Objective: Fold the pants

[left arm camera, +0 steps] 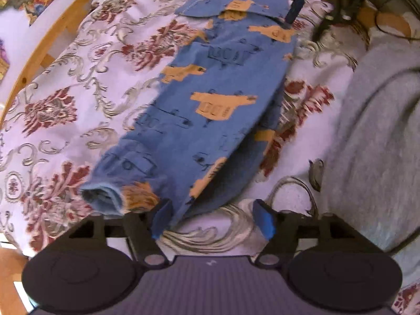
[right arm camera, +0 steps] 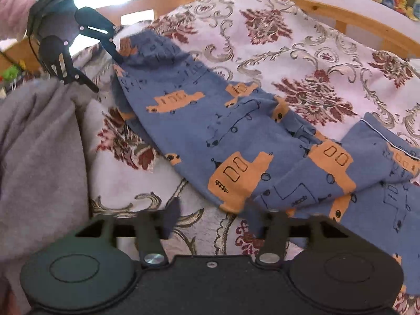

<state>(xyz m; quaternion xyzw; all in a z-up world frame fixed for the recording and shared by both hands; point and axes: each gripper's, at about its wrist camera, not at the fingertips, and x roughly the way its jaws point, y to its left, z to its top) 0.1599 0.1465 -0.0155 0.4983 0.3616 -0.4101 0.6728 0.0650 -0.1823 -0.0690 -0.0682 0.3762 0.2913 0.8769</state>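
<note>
Blue pants point(left arm camera: 210, 99) printed with orange vehicles lie stretched out on a floral bedspread point(left arm camera: 78, 92), one leg laid over the other. In the left wrist view my left gripper point(left arm camera: 213, 219) stands open at the cuff end, the cloth's edge resting by its left pad point(left arm camera: 161, 218) with no pinch. My right gripper point(left arm camera: 307, 18) shows far off at the waist end. In the right wrist view the pants point(right arm camera: 210, 120) run from top left to bottom right. My right gripper point(right arm camera: 214, 219) is open, its right finger beside the cloth's edge. The left gripper point(right arm camera: 106, 72) is open by the far cuff.
A grey fleece blanket point(left arm camera: 380, 131) is bunched along one side of the bed, also the grey blanket point(right arm camera: 39, 144) at left in the right wrist view. A wooden bed rail point(right arm camera: 341, 13) borders the far side. A pink sleeve point(right arm camera: 13, 10) shows behind the left gripper.
</note>
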